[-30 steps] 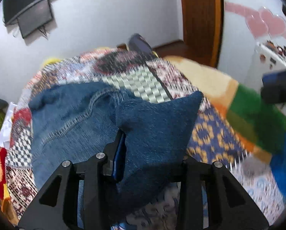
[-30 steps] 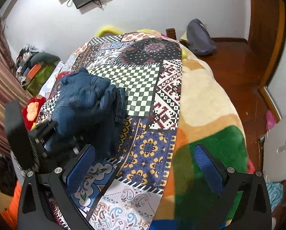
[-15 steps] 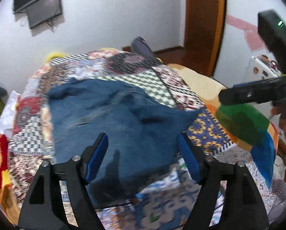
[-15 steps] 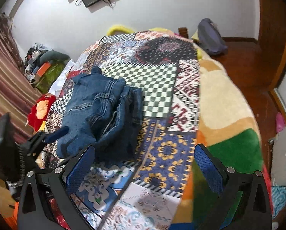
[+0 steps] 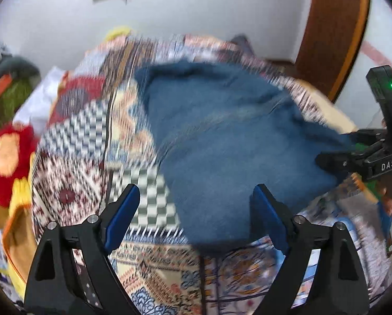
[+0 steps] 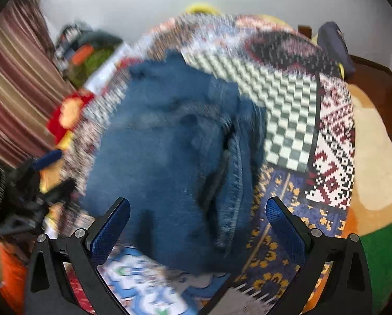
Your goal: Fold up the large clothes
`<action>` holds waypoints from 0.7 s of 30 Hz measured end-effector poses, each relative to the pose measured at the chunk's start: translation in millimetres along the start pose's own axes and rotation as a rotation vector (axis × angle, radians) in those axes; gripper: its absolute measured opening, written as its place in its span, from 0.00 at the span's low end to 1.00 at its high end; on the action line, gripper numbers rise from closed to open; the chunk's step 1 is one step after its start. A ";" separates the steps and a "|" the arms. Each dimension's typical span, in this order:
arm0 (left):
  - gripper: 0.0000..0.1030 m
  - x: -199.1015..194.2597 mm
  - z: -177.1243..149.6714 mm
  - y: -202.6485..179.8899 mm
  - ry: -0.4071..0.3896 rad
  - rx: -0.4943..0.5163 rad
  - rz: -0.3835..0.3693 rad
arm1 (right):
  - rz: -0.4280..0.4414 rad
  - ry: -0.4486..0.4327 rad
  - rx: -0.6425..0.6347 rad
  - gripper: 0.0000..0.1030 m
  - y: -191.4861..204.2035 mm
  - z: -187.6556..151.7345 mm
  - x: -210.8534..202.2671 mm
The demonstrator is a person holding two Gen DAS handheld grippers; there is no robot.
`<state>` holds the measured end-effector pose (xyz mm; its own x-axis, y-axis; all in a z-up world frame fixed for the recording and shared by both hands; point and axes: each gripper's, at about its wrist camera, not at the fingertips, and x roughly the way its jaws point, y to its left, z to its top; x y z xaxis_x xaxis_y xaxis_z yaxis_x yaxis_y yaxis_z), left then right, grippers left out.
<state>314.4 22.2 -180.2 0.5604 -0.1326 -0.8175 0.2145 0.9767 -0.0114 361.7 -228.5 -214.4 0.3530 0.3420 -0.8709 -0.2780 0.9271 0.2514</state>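
Folded blue jeans (image 5: 222, 136) lie in a bundle on the patchwork blanket (image 5: 85, 162) of a bed. My left gripper (image 5: 196, 191) hovers over the near edge of the jeans. Its jaws are opening, and the blue pads stand wide apart and press on nothing. In the right wrist view the jeans (image 6: 164, 157) fill the middle, their folded layers showing along the right side. My right gripper (image 6: 198, 202) is open just above their near end with nothing held. The right gripper (image 5: 353, 162) also shows at the right edge of the left wrist view. Both views are motion-blurred.
A red and yellow plush toy (image 5: 7, 152) sits at the bed's left edge, beside a pile of green and orange things (image 5: 7, 97). A striped curtain (image 6: 12, 78) hangs at left. A wooden door (image 5: 335, 26) and a dark bag (image 6: 332, 44) on the floor are at back right.
My left gripper let go of the jeans fold it was holding, opened wide and slid sideways. My right gripper dropped closer over the jeans, which now lie flatter.
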 end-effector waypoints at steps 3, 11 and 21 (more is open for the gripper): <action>0.90 15.2 -12.3 3.9 0.027 -0.005 -0.023 | 0.030 0.011 -0.014 1.00 -21.4 -7.6 13.1; 1.00 23.1 -22.5 -8.4 0.000 0.039 0.026 | 0.005 0.021 0.038 1.00 -46.0 -18.5 3.2; 1.00 25.9 -24.2 1.7 0.009 -0.030 -0.012 | -0.067 -0.040 -0.077 1.00 -6.2 45.3 2.0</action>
<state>309.9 24.6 -215.4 0.5508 -0.1434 -0.8222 0.1975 0.9795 -0.0386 404.7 -226.6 -198.5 0.4078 0.2872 -0.8667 -0.3202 0.9339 0.1589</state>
